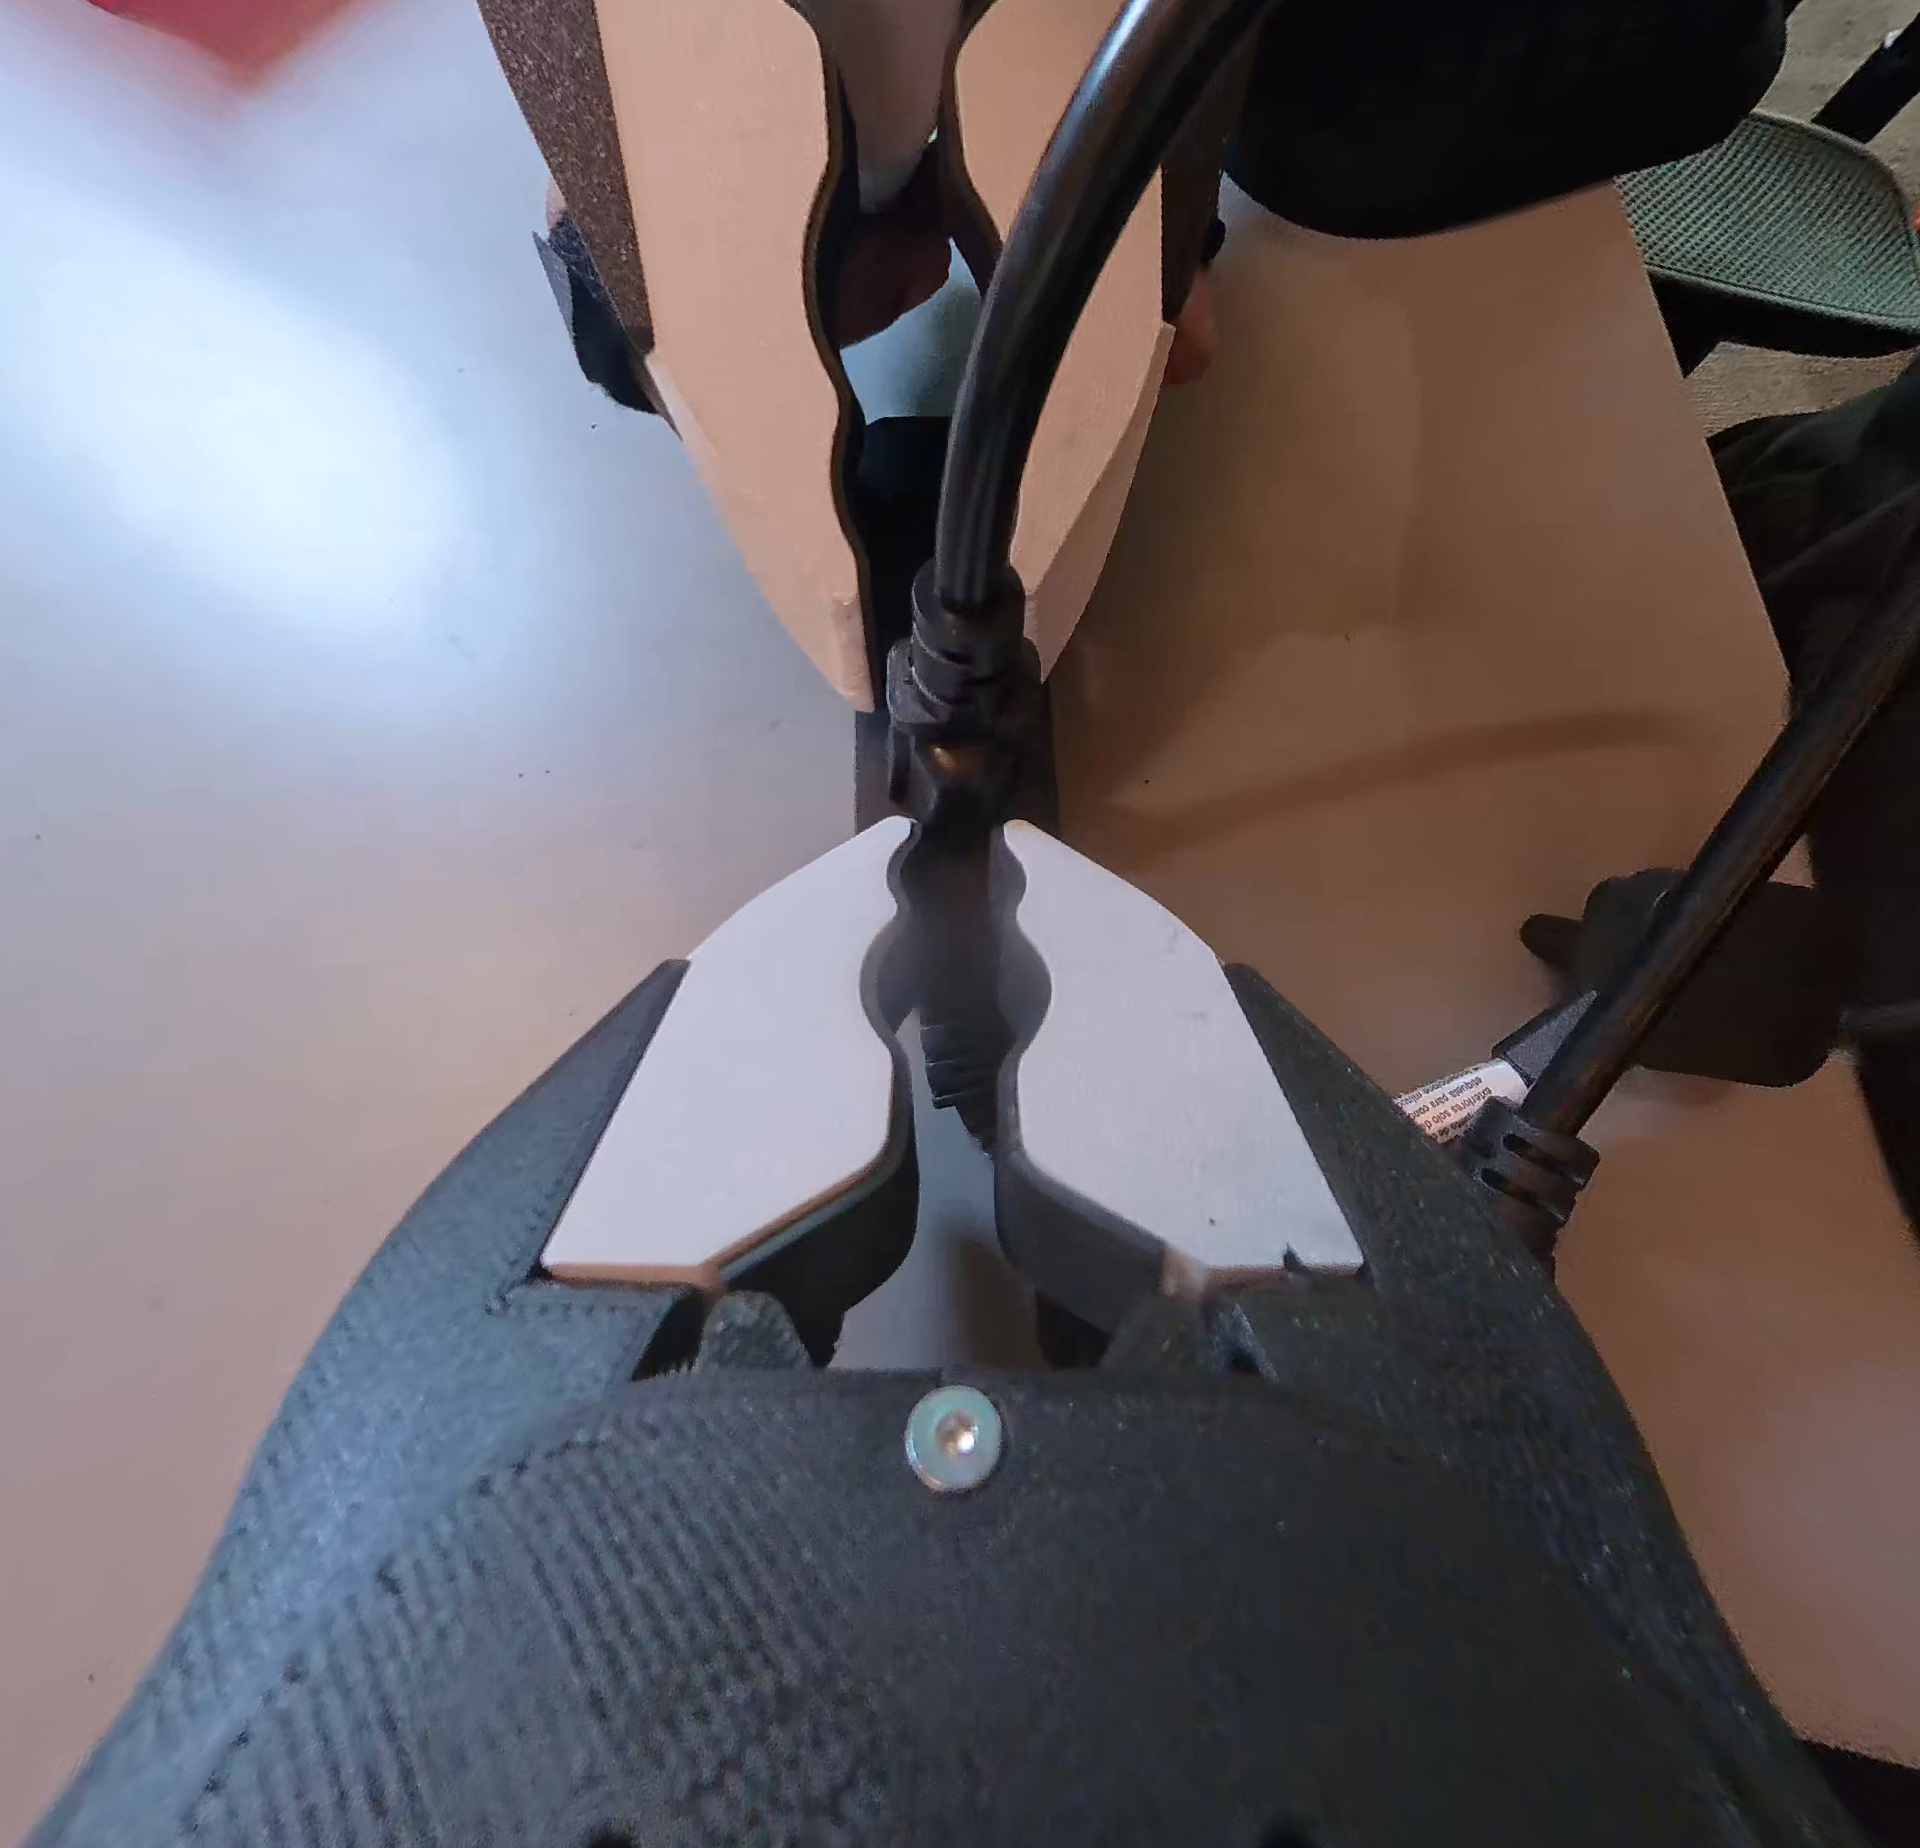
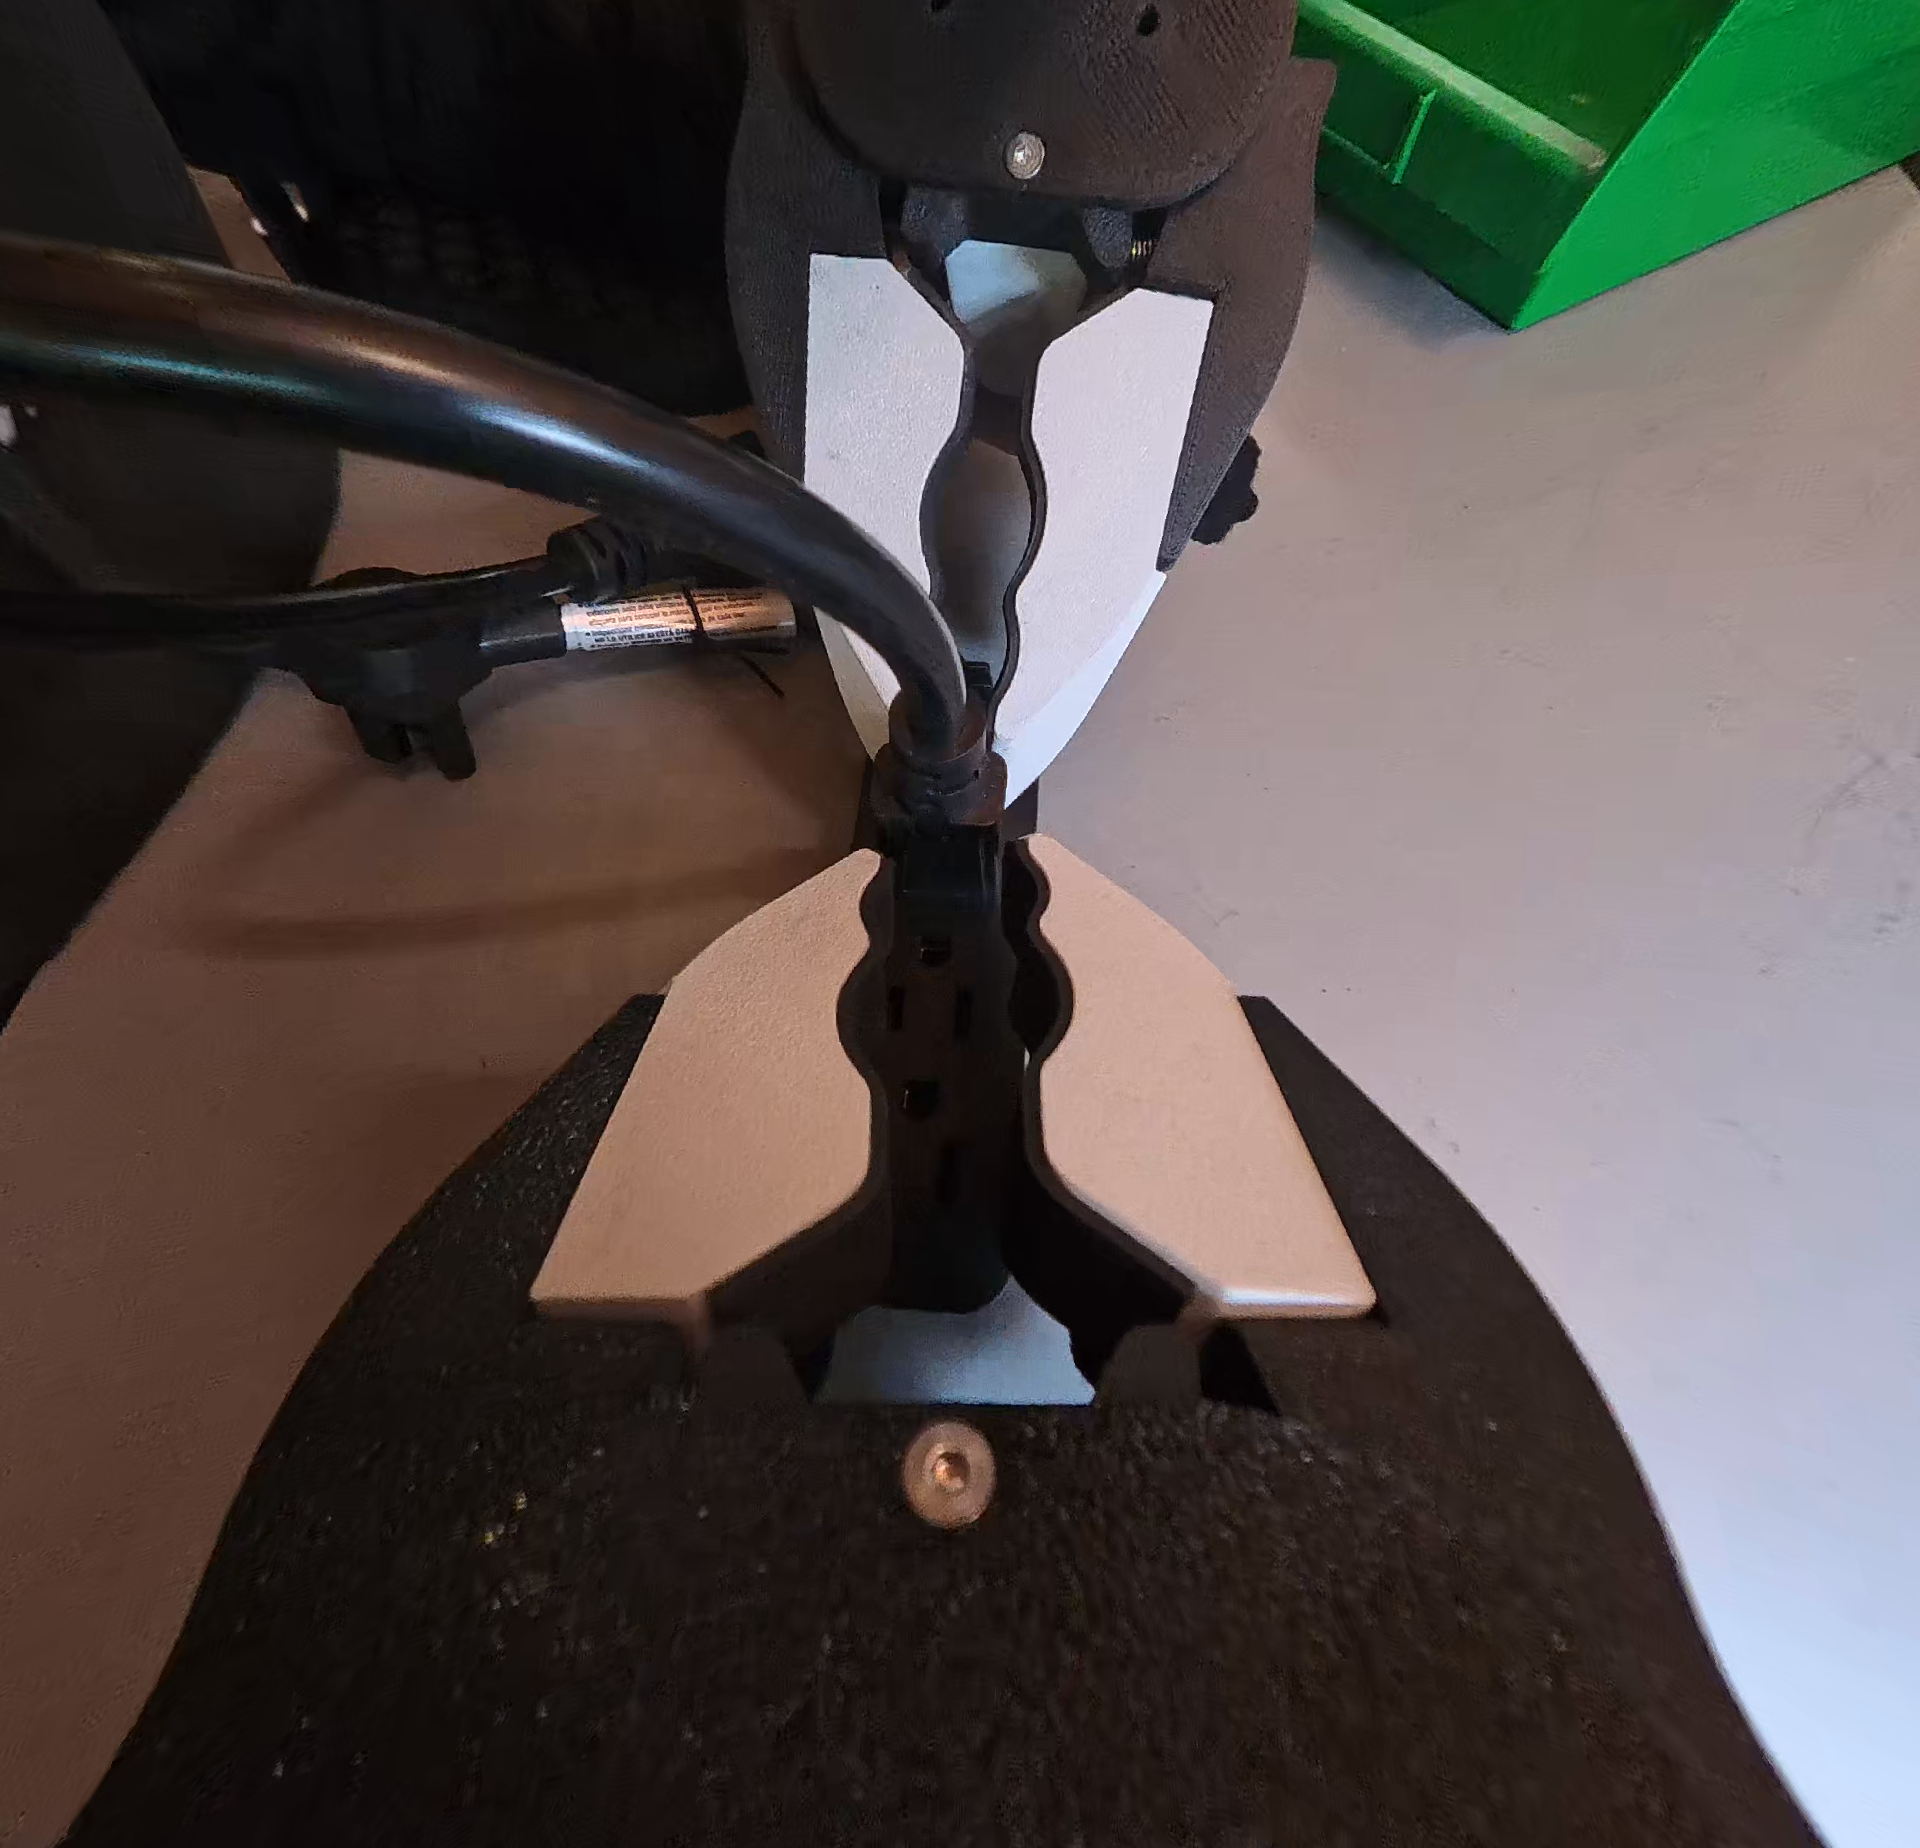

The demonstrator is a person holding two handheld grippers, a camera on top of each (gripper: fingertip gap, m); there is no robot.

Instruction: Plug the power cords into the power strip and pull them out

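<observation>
1. Power strip [image 2: 940, 1060], black, lies on the pale desk [image 2: 1455, 863] between our two grippers, which face each other along it.
2. We see the right gripper [image 2: 940, 863] closed on the strip's body, sockets showing between its pads.
3. We see the left gripper [image 1: 961, 832] clamped on the strip's other end, just beside a black plug [image 1: 956, 697] seated in it.
4. Its thick cord [image 1: 1039, 271] arches up from the plug.
5. Another cord with a silver label [image 2: 665, 626] lies loose near the desk edge.
6. A green bin [image 2: 1621, 115] stands well apart.
</observation>
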